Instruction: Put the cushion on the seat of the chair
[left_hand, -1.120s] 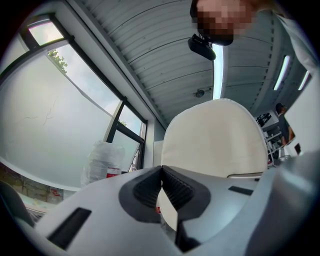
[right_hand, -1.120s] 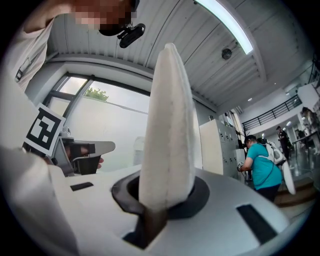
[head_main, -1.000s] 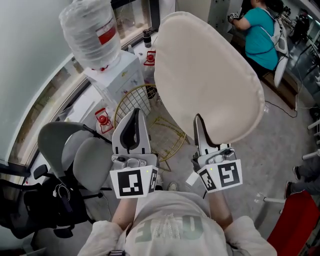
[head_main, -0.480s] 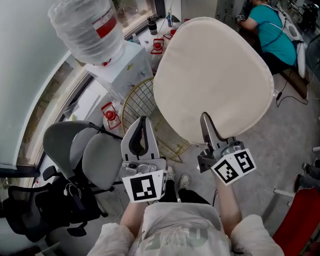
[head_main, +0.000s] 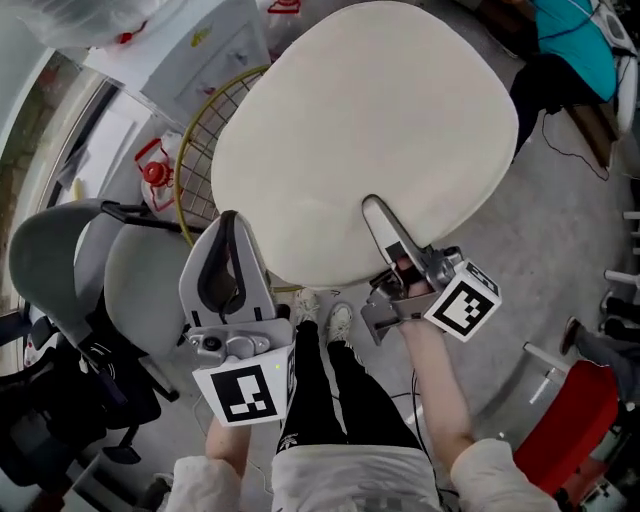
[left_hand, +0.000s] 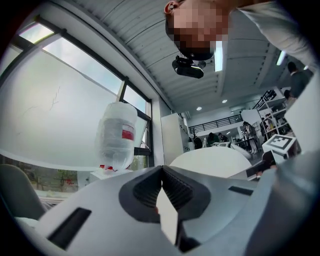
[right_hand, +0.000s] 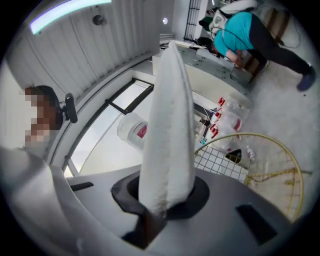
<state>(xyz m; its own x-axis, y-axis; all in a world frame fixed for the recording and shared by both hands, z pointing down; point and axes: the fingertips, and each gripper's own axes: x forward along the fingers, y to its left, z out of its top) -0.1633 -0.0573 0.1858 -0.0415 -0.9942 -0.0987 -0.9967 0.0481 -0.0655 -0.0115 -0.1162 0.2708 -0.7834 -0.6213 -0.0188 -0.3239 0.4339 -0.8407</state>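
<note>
Cushion (head_main: 370, 140): big cream pad, lying about flat over the gold wire chair (head_main: 205, 140). It covers most of the chair; only the left rim and some grid show past it. Can't tell whether it touches the seat.

Right gripper (head_main: 375, 208): fingers clamped on the cushion's near edge, one on top, the other underneath. The right gripper view shows the pad edge-on, pinched between them and standing well out past the tips.

Left gripper (head_main: 228, 222): fingers closed tip to tip, just beside the cushion's near-left edge. No grip on anything that I can make out (a pale wedge shows in the gap behind the tips; can't identify it).

Containers:
- Water bottle (left_hand: 116, 134): clear with a red label, neck down on the white dispenser (head_main: 190, 50), far left by the window. Fill level not readable.
- White jug with a red cap (head_main: 155, 172): on the floor, left of the wire chair. Contents not visible.

Grey office chair (head_main: 130, 290) is near left. Person in a teal top (head_main: 575, 40) is far right.
</note>
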